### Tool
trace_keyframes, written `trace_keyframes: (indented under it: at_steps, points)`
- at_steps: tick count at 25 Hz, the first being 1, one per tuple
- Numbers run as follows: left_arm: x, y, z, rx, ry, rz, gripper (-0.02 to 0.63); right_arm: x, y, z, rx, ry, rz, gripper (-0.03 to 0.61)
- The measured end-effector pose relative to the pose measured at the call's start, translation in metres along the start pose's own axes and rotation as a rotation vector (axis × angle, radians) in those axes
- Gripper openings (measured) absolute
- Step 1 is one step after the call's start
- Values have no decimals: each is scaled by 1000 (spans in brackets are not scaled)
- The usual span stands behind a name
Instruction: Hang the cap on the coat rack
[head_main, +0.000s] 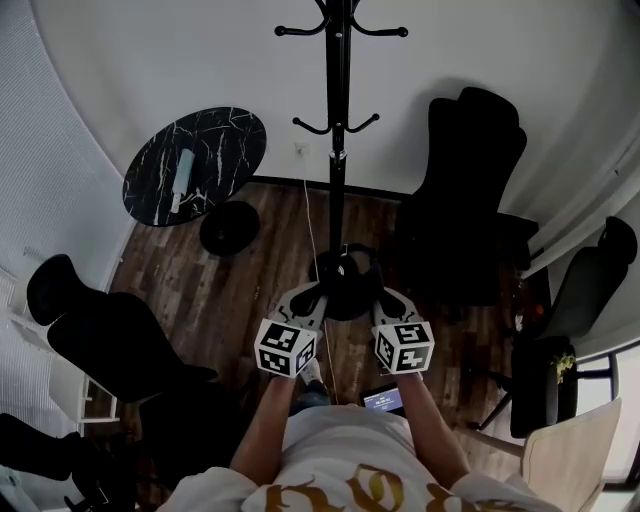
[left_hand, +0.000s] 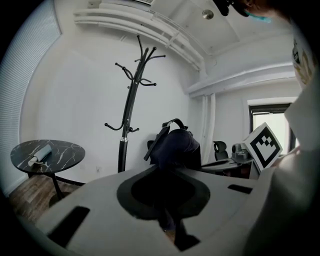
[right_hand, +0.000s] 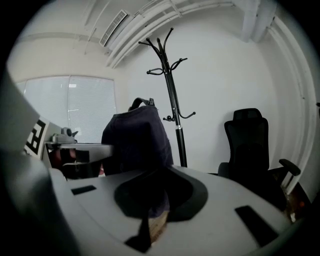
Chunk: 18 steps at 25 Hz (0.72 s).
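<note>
So here's the setup: the cap (head_main: 346, 284) is hanging in mid-air on the person's side of the coat rack (head_main: 338, 150), apart from it and not touching the pole or any hook. Both tongs are on it. The left gripper (head_main: 318, 292) is pinched tight on the side of the cap left of the rack's pole, and the right gripper (head_main: 380, 296) is pinched on the opposite side. Neither is spread, and each has dark fabric squeezed right between its jaws.

Why two grips? My guess is it keeps the floppy cap stretched open between them instead of drooping. You want that if the opening or the back strap (left_hand: 172, 121) has to slip over one of the hooks (head_main: 309, 128). The strap loop is sticking up on top and facing the rack, which looks deliberate to me.

From both gripper views the hooks sit above and beyond the cap, so I'd say the hanging hasn't begun yet and this is the carry-in. The next bit probably means lifting both hands together toward the rack. If one side lets go early, I figure the cap will sag and miss.
</note>
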<state>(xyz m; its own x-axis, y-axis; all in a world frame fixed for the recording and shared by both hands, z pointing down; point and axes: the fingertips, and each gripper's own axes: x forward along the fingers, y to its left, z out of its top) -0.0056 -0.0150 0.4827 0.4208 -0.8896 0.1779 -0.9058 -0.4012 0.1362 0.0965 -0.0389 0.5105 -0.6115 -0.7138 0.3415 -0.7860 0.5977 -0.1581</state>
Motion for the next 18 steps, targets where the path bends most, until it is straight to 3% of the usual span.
trace_keyframes:
  at_steps: [9,18]
  points:
    - [56,80,24,-36,-13,-37,28,85,-9,38,20,-8,-9,20]
    - [108,132,42,-54,-25,-142,28,146,-27,61,76,-28,-99,20]
